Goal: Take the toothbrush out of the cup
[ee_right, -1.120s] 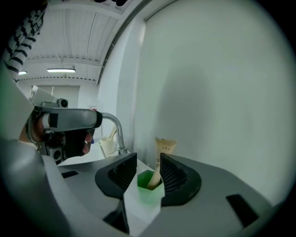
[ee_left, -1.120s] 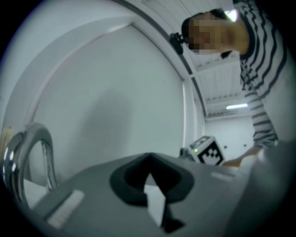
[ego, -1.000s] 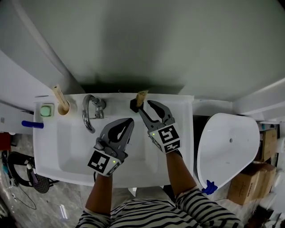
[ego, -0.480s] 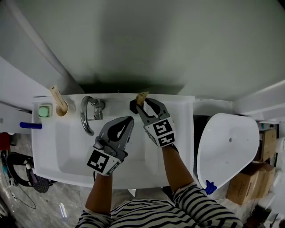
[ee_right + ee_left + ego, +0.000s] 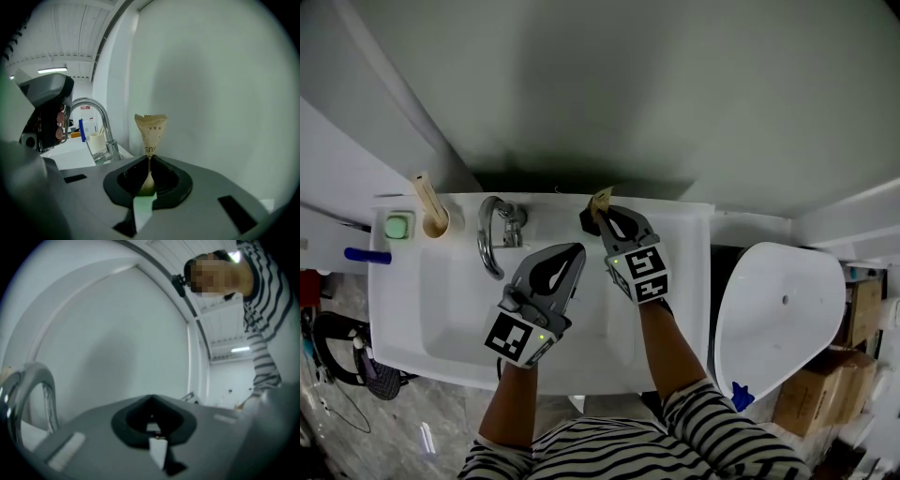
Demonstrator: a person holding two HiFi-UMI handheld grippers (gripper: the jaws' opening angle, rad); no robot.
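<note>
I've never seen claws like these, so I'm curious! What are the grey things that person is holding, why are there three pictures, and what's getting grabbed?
Those are grippers: tongs with two jaws, one in each of the person's hands. The cubes with square patterns are part of them. The picture from above comes from a camera on the person's head. The other two come from little cameras riding on each gripper, looking along its jaws.

Below is a white sink with a shiny faucet. At the back stands a dark cup with a paper-wrapped toothbrush in it. The right gripper is closing its jaws and pinches that wrapper. The left gripper is shut, holds nothing and hangs over the basin. In the left corner sits a pale cup holding another wrapped stick.
</note>
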